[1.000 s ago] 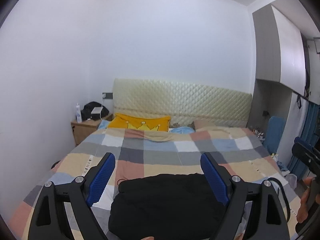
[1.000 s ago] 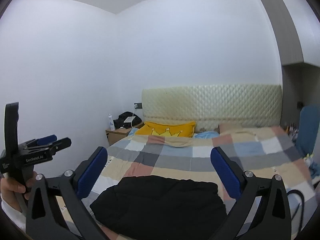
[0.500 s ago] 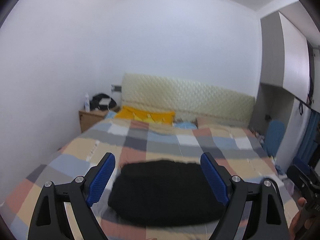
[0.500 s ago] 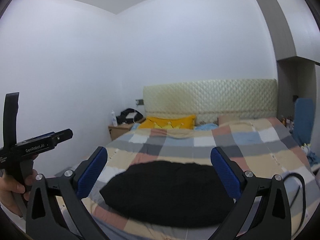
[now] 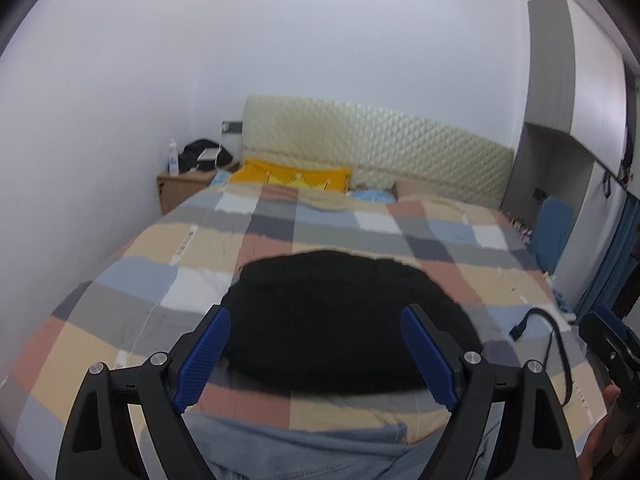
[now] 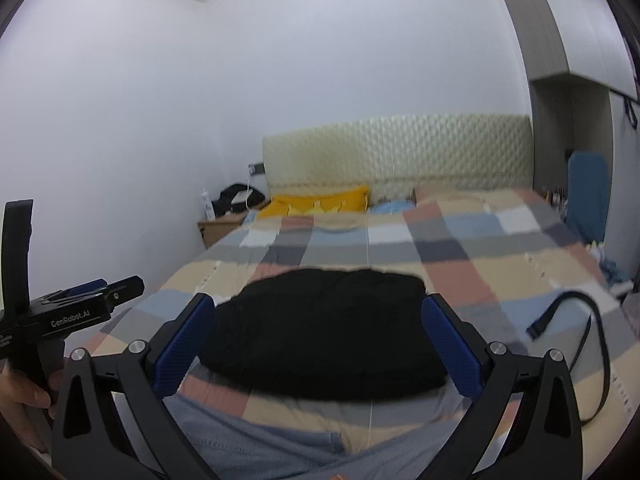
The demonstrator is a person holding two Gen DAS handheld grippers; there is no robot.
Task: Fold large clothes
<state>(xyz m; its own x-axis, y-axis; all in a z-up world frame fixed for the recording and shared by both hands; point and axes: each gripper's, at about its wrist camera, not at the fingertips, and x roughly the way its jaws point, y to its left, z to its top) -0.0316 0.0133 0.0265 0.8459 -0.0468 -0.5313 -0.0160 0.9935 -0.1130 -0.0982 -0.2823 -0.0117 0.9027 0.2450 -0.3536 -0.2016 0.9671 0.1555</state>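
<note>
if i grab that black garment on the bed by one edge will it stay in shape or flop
The black garment will probably flop: it lies as a soft, rounded heap on the checked bedcover. It looks thick, so likely bulky yet fairly light. One edge lifted would likely let it unfold and drag.

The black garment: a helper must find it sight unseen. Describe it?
Start at the bed's checked bedspread. The black garment lies bunched near its foot end. It is the only dark mound there; the black cable beside it is thin.
</note>
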